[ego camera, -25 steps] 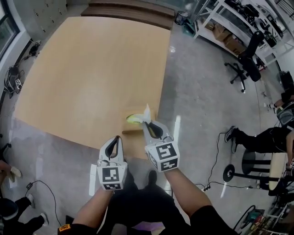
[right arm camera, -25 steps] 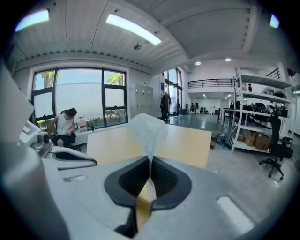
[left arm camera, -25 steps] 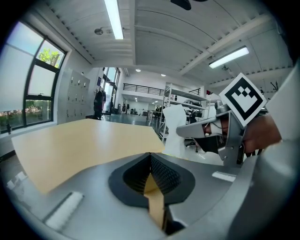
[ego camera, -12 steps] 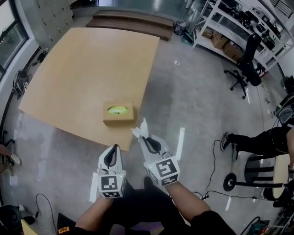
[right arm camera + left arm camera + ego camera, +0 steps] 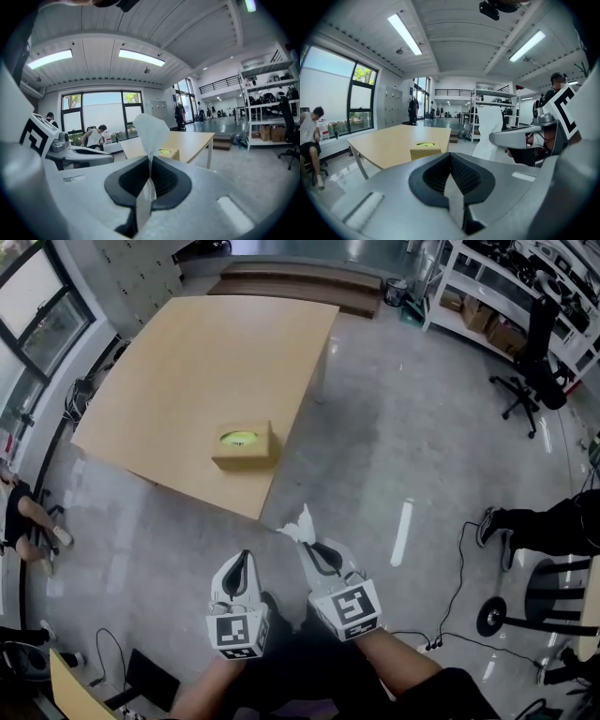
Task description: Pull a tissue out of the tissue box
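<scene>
- Worktop: light wood, carries the tissue box.
- Tissue box: sits near the worktop's front edge, green opening facing up.
- Right gripper: hangs over the floor, well apart from the box; jaws clamped on the tissue.
- Left gripper: just beside the right; jaws together, nothing between.
- Tissue: white, sticks up from the right jaws.
</scene>
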A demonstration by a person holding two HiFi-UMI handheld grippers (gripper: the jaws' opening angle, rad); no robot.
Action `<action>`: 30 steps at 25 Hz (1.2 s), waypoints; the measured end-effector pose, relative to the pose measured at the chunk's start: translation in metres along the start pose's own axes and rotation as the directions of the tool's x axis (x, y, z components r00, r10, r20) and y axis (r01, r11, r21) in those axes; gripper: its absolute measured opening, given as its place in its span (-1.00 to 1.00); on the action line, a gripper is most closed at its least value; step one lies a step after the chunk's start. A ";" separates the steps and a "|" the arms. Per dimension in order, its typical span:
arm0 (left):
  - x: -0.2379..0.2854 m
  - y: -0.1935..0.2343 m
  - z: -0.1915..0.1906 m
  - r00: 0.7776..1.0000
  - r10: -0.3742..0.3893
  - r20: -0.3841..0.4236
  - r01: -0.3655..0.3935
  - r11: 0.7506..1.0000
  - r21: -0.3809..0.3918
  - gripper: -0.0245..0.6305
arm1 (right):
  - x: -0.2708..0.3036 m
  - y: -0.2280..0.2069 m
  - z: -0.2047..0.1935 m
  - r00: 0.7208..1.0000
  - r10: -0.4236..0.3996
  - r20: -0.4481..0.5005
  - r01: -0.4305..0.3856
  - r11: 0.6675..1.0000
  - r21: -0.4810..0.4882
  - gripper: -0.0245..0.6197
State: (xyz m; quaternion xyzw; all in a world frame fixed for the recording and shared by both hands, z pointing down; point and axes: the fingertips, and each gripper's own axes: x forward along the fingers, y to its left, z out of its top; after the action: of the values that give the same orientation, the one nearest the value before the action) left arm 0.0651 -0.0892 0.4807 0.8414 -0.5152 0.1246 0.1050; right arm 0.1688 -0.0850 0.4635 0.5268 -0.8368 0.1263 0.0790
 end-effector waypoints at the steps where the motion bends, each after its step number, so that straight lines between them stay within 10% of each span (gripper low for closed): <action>1: -0.006 -0.003 0.001 1.000 0.005 -0.011 -0.005 1.000 0.000 -0.87 | -0.006 0.002 0.001 1.000 0.005 0.002 -0.005 1.000 0.010 -0.94; 30: -0.217 -0.007 -0.066 0.993 -0.097 0.066 0.097 0.995 -0.001 -0.87 | -0.157 0.188 -0.061 0.998 -0.063 -0.010 0.062 0.997 -0.044 -0.94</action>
State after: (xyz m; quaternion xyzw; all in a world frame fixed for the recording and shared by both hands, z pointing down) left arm -0.0304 0.1167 0.4736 0.8689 -0.4771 0.0904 0.0955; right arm 0.0671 0.1457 0.4556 0.5502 -0.8220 0.1086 0.0991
